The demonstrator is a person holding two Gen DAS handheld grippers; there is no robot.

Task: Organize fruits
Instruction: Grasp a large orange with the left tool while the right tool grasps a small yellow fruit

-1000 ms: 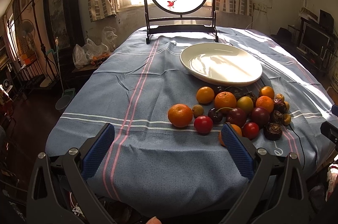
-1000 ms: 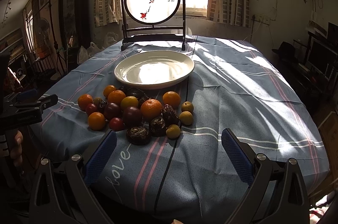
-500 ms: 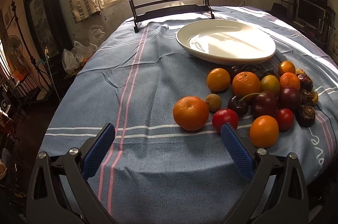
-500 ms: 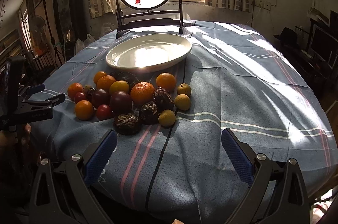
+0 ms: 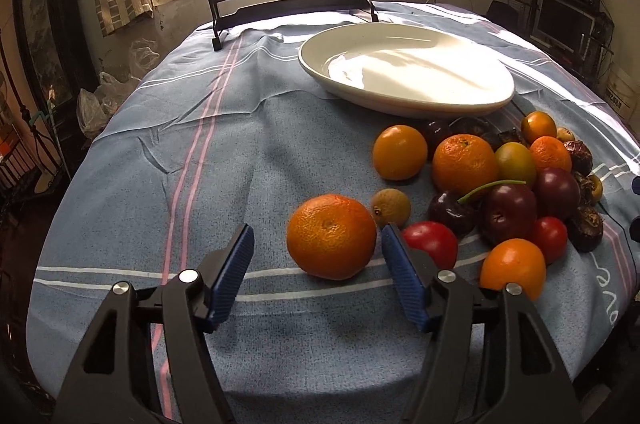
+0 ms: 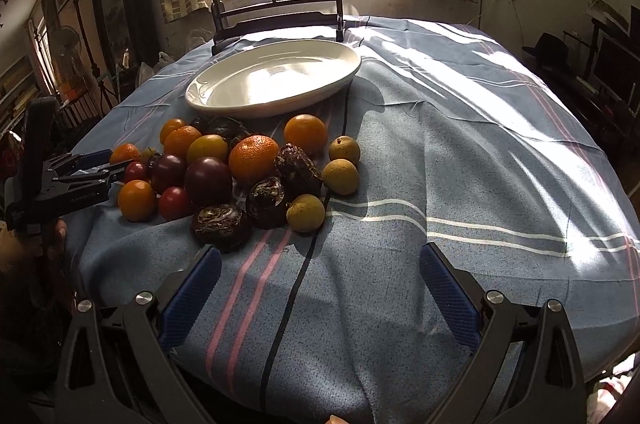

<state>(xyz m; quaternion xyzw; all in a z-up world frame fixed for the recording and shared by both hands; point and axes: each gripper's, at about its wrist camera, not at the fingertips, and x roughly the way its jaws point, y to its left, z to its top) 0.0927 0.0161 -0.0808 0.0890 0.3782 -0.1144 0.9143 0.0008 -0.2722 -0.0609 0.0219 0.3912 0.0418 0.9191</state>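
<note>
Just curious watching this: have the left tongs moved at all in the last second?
Yes. The left tongs moved forward toward the white oval plate, now straddling the big orange mandarin.

Orange mandarin [image 5: 331, 236], white plate [image 5: 404, 95]; blue striped tablecloth [image 5: 224, 152]

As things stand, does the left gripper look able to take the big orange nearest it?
Probably yes. The left gripper is open, its jaws either side of the orange, nothing between them; the red tomato crowds the right jaw.

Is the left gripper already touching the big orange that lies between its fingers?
Apart. In the left wrist view, blue cloth shows between the big orange and each pad of the left gripper.
</note>
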